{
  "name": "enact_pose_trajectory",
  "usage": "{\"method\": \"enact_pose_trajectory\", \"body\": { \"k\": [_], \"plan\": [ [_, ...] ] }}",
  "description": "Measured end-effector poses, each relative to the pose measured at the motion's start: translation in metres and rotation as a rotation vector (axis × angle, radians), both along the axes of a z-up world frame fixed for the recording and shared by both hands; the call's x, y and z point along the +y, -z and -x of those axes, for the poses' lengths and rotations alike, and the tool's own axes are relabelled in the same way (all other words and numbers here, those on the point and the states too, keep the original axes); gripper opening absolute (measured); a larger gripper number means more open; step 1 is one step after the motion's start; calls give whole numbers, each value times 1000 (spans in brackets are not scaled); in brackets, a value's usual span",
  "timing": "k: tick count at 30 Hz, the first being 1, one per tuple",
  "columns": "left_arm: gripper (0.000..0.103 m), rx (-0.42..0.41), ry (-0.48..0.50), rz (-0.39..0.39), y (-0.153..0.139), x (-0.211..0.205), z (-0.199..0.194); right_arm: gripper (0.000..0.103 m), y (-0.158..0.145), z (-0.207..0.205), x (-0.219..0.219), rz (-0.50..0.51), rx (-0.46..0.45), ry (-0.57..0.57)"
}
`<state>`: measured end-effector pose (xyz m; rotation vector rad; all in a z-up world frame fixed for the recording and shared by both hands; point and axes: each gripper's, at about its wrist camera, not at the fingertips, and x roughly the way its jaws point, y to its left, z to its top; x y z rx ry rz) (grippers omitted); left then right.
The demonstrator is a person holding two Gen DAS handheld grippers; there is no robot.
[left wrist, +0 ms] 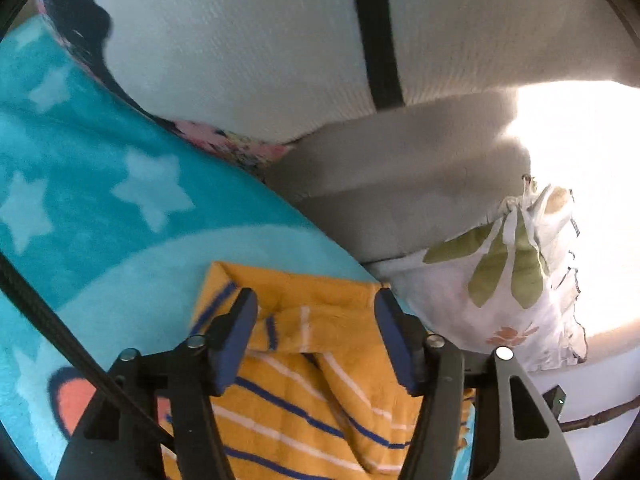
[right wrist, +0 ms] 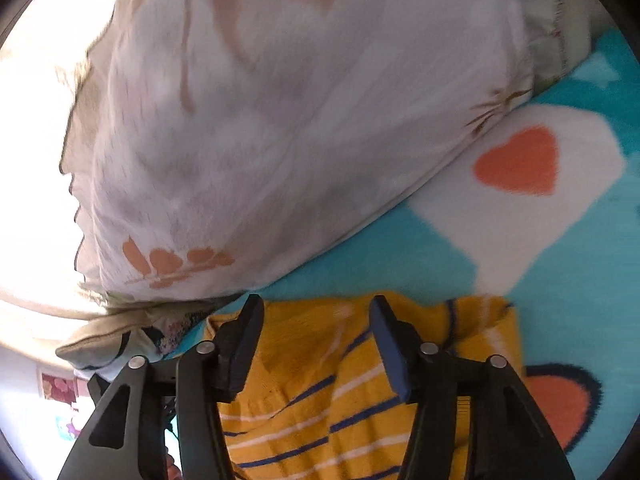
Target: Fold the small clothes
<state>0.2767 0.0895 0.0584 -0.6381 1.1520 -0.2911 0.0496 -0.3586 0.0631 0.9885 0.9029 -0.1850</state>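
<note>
Left gripper (left wrist: 316,300) spread, nothing pinched; yellow striped garment (left wrist: 320,392) lies bottom centre below it. Right gripper (right wrist: 316,308) likewise spread above the garment. Surface: turquoise star blanket (left wrist: 100,208). Left view alone shows a grey cushion (left wrist: 392,184); right view fills with a white floral pillow (right wrist: 280,120).

- A home bedroom, by the look of the bedding.
- A fleecy turquoise blanket with pale stars and orange hearts (left wrist: 100,184) covers the near surface.
- A white pillow printed with green and orange leaves (right wrist: 256,136) lies on the blanket.
- A white textured wall (left wrist: 240,48) stands at the far side.
</note>
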Motion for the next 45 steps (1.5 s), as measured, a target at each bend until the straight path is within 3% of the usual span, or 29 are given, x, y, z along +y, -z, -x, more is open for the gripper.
{"method": "enact_pose_trajectory", "body": {
  "k": [3, 7, 9, 14, 18, 21, 26, 29, 31, 32, 33, 34, 36, 38, 43, 45],
  "plan": [
    [60, -16, 41, -53, -7, 1, 10, 64, -9, 20, -7, 21, -2, 1],
    [62, -56, 95, -138, -20, 16, 37, 64, -22, 59, 2, 103, 17, -80],
    [68, -62, 103, -162, -25, 30, 58, 64, -24, 84, 14, 115, 18, -122],
    [72, -40, 43, -178, -21, 75, 122, 65, -12, 159, 43, 29, 1, -205],
    [73, -47, 123, -221, -8, 69, 150, 65, 15, 193, 81, -54, 33, -252],
    [73, -17, 155, -193, 7, 53, 147, 65, 33, 190, 97, -90, 50, -260],
    [73, 35, 186, -144, 32, 37, 136, 68, 44, 158, 100, -60, 19, -217],
    [73, 17, 206, -178, 33, 24, 131, 71, 41, 134, 97, -28, 1, -189],
    [57, 21, 236, -210, 34, 13, 127, 71, 43, 119, 90, -37, -31, -148],
    [31, 29, 262, -205, 34, 7, 127, 69, 46, 113, 86, -58, -46, -125],
    [24, 40, 272, -207, 33, 4, 127, 63, 48, 109, 82, -76, -40, -110],
    [20, 37, 269, -228, 29, 2, 129, 35, 53, 106, 78, -103, -28, -108],
    [17, 19, 286, -263, 14, 0, 139, 29, 60, 107, 70, -193, -40, -93],
    [15, 14, 300, -262, 0, 4, 151, 25, 52, 119, 69, -218, -60, -104],
    [13, 28, 295, -242, -8, 25, 190, 24, 29, 168, 69, -169, -41, -170],
    [23, 54, 275, -280, 6, 31, 199, 29, 33, 183, 69, -109, 24, -192]
  ]
}}
